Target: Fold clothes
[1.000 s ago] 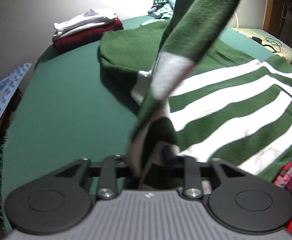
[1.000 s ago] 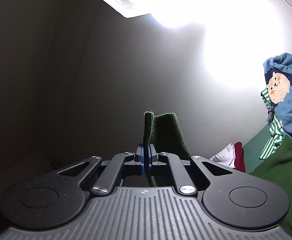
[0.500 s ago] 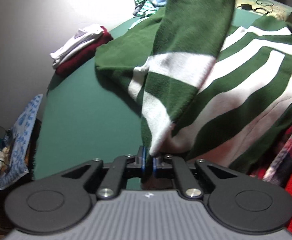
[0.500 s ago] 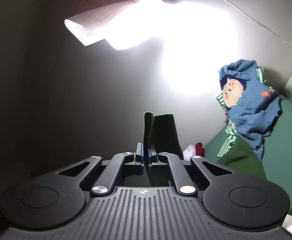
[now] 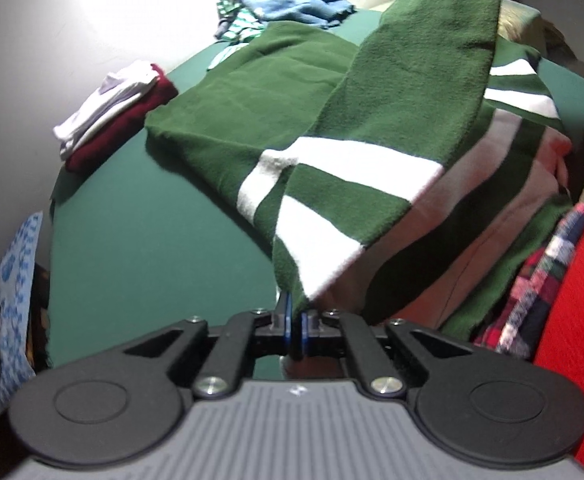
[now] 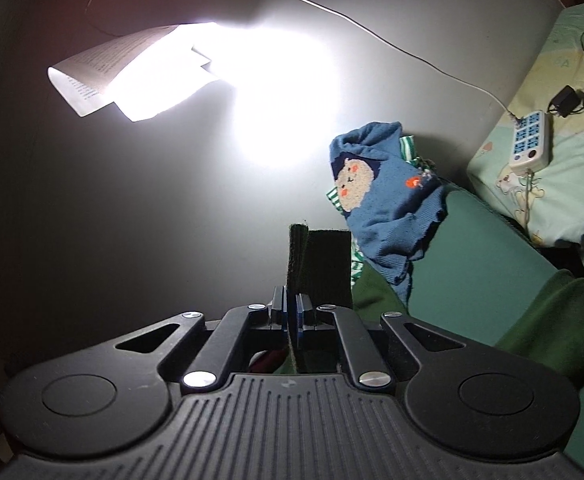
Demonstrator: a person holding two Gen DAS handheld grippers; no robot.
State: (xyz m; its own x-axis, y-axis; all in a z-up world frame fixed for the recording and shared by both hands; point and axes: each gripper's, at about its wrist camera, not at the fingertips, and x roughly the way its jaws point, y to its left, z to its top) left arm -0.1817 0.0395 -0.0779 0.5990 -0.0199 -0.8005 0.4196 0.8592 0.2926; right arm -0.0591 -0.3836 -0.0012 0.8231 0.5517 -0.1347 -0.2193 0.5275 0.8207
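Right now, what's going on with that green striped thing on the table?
A person is folding a green and white striped garment with two handheld grippers. The left gripper is clamped on a striped corner, and the right gripper pinches a plain green edge, lifted off the green table. The rest is spread flat. A folded stack sits near the wall, with unfolded clothes behind.
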